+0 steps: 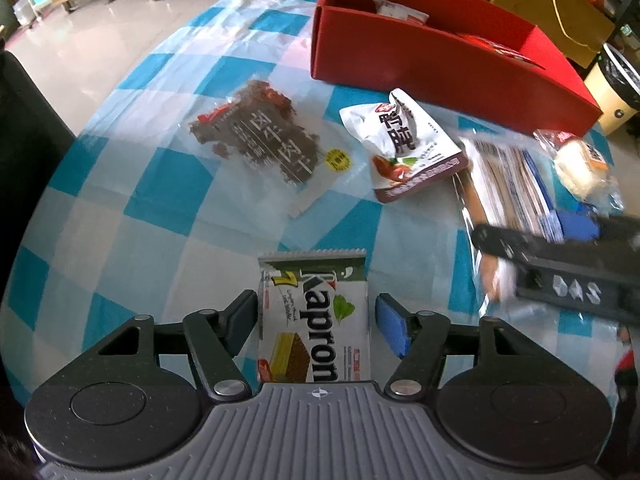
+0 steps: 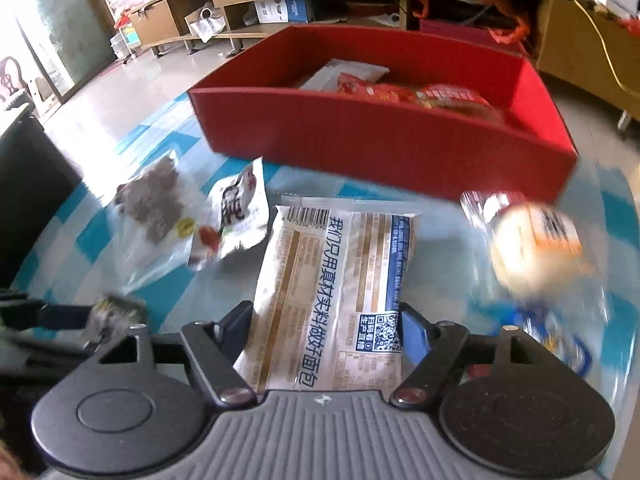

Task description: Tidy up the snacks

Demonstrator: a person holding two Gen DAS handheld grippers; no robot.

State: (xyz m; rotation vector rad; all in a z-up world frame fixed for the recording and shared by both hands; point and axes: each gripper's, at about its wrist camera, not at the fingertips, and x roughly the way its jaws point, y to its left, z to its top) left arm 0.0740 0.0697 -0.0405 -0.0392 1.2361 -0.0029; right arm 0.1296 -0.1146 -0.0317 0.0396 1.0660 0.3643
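My left gripper point(image 1: 316, 320) is open around a Kapron wafer pack point(image 1: 314, 320) that lies on the blue checked cloth; a gap shows at the right pad. My right gripper point(image 2: 328, 332) is shut on a bread packet point(image 2: 336, 292) with a barcode and Chinese print, and holds it above the cloth; the same packet point(image 1: 512, 184) shows in the left wrist view. A red box point(image 2: 380, 148) with red and white snack packs inside stands beyond. A dark jerky bag point(image 1: 260, 136), a white duck-neck pouch point(image 1: 404, 144) and a round wrapped bun point(image 2: 536, 248) lie on the cloth.
The red box point(image 1: 440, 68) stands at the table's far side. A blue-printed packet point(image 2: 560, 340) lies at the right near my right gripper. A dark chair or cabinet point(image 1: 28, 128) stands at the left table edge. Shelves and clutter point(image 2: 280, 4) fill the room behind.
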